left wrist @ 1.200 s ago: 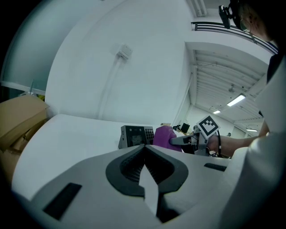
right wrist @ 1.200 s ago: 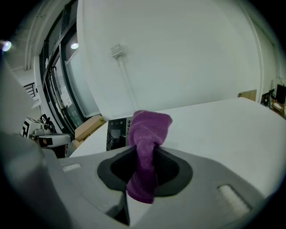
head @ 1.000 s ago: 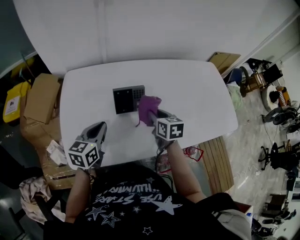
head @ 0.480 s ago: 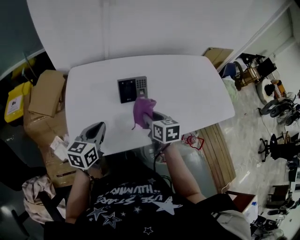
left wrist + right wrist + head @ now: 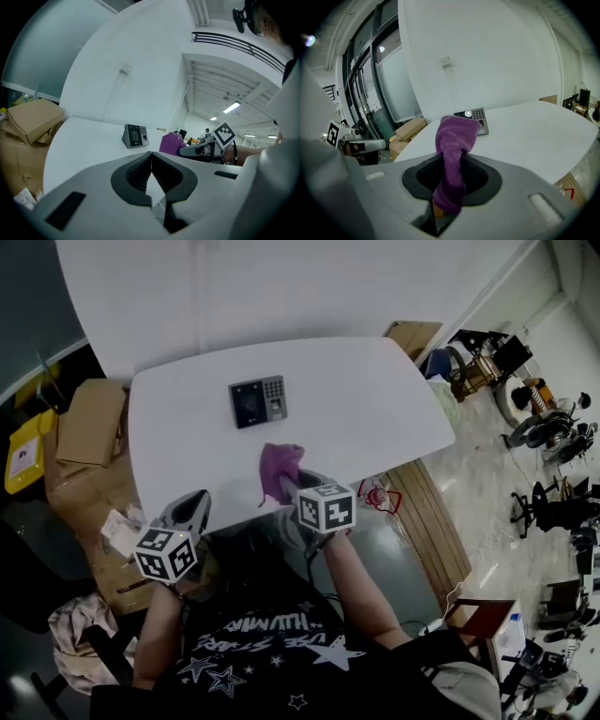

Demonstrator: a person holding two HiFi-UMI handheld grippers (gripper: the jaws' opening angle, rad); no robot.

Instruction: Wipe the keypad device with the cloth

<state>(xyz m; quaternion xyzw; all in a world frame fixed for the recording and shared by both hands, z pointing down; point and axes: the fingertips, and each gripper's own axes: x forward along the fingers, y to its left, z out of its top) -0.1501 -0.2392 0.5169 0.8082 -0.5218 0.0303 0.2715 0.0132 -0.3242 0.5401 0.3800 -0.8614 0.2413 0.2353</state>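
Observation:
A dark keypad device [image 5: 257, 400] with a screen and number keys stands on the white table [image 5: 375, 409], also visible as the keypad device [image 5: 135, 136] and the keypad device [image 5: 474, 117]. My right gripper [image 5: 286, 479] is shut on a purple cloth [image 5: 278, 468], held over the table's near edge, well short of the device. The cloth [image 5: 453, 145] bunches up out of the jaws. My left gripper [image 5: 195, 506] sits at the near left edge, shut with nothing between its jaws, its tips [image 5: 151, 161] pressed together.
Cardboard boxes [image 5: 86, 423] stand left of the table, a yellow bin [image 5: 23, 451] beyond them. A wooden pallet [image 5: 427, 521] lies on the floor to the right, with office chairs and equipment [image 5: 544, 427] farther right. A white wall backs the table.
My right gripper has drawn the purple cloth back from the keypad device toward the table's near edge. The left gripper has hardly moved.

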